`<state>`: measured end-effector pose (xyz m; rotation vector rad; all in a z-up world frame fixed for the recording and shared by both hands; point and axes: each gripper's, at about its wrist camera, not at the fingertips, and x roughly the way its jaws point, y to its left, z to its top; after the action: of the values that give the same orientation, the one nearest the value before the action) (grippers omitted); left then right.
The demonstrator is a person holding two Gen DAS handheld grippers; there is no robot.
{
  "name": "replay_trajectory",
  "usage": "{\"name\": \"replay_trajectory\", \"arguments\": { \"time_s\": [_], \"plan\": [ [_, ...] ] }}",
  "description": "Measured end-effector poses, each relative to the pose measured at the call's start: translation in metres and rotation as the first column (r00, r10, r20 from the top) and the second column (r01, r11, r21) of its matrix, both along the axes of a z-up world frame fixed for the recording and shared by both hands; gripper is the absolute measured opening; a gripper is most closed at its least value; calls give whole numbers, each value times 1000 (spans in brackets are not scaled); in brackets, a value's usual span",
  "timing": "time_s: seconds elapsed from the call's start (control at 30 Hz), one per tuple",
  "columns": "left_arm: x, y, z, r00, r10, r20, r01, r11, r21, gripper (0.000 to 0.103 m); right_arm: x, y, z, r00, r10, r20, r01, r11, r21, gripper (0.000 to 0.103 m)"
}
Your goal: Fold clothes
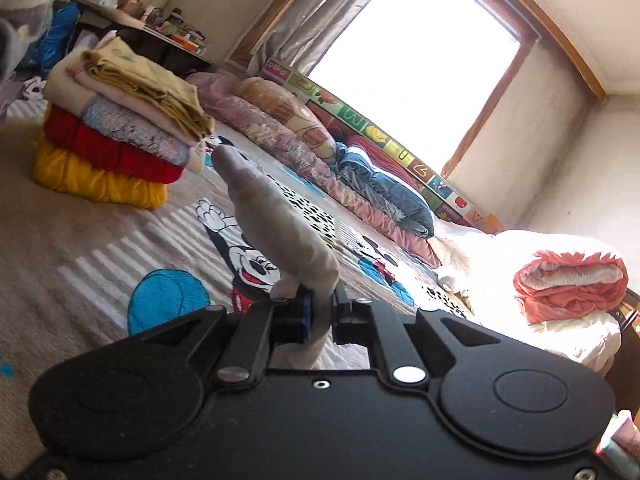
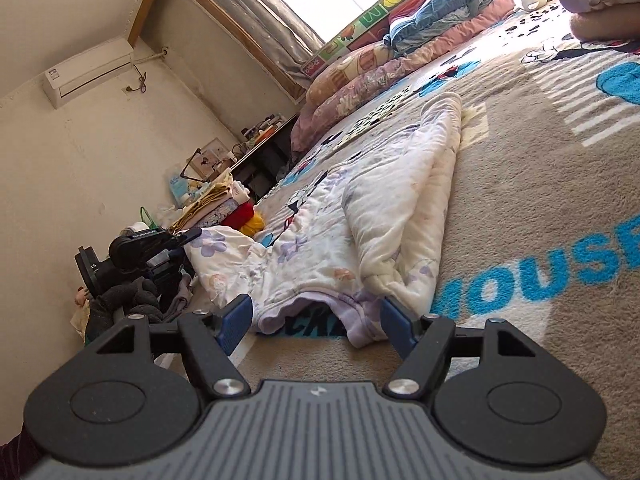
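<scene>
The left gripper [image 1: 320, 314] has its jaws pressed together on a fold of the pale floral garment [image 2: 320, 240], which rises between the blue pads as a twisted, blurred column in the left wrist view. In the right wrist view the same gripper appears at far left, lifting 1 corner of the garment off the bed. The rest of the garment lies on the cartoon-print blanket [image 2: 520, 208], bunched lengthwise, with its lilac hem just in front of the right gripper [image 2: 316, 320]. The right gripper's jaws stand spread, 1 pad on either side of the hem; whether either pad touches the cloth cannot be told. Surroundings: a stack of folded clothes [image 1: 116, 128] stands on the blanket well beyond the left gripper, yellow at the bottom, red above it, pale pieces on top. A row of rolled quilts [image 1: 320, 152] lines the far edge of the bed under the window [image 1: 416, 64]. A rolled coral-pink blanket [image 1: 572, 284] sits on white bedding at right. An air conditioner [image 2: 88, 72] hangs on the wall.
</scene>
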<state>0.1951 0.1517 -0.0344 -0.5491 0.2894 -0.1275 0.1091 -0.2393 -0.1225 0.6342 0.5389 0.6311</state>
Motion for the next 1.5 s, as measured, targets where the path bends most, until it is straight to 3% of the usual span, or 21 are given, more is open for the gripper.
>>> {"name": "replay_trajectory", "arguments": {
  "time_s": [0.23, 0.3, 0.47, 0.63, 0.77, 0.83, 0.93, 1.03, 1.13, 1.23, 1.37, 1.5],
  "plan": [
    [9, -90, 13, 992, -119, 41, 108, 972, 208, 6, 22, -21, 16, 998, -5, 62, 2, 998, 56, 71],
    [11, -108, 11, 987, -156, 38, 144, 962, 233, 6, 20, -26, 20, 998, 8, 68, -14, 996, 85, 71],
    [13, -154, 3, 969, -245, 20, 227, 922, 315, 6, -3, -33, 26, 997, 43, 57, -46, 997, 57, 71],
    [13, -164, 0, 968, -251, 17, 233, 917, 325, 7, -2, -42, 40, 989, -27, 147, 21, 999, 47, 72],
    [19, -151, -3, 972, -234, -4, 228, 945, 236, 6, 18, -10, 51, 967, 46, 251, -9, 989, -150, 66],
    [22, -151, -5, 974, -227, -14, 224, 948, 227, 6, 29, 6, 51, 957, 83, 277, -13, 969, -247, 62],
    [23, -157, -5, 972, -236, -14, 233, 944, 233, 6, 52, 23, 27, 985, 126, 118, -77, 932, -354, 62],
    [22, -166, -7, 966, -259, -11, 254, 934, 250, 6, 55, 28, 13, 991, 129, 45, -102, 917, -385, 62],
    [19, -174, -9, 959, -282, -13, 275, 923, 268, 6, 45, 11, 28, 990, 102, 98, -68, 951, -302, 62],
    [13, -187, -10, 952, -305, -11, 292, 898, 330, 6, 44, -23, 27, 997, 29, 66, -24, 997, -70, 63],
    [-2, -217, -15, 938, -347, -6, 307, 822, 479, 6, 56, -51, 16, 999, -38, 0, 37, 981, 189, 66],
    [-17, -249, -28, 922, -387, -15, 306, 705, 640, 6, 73, -54, 4, 999, -29, -33, 38, 945, 326, 67]
  ]
}}
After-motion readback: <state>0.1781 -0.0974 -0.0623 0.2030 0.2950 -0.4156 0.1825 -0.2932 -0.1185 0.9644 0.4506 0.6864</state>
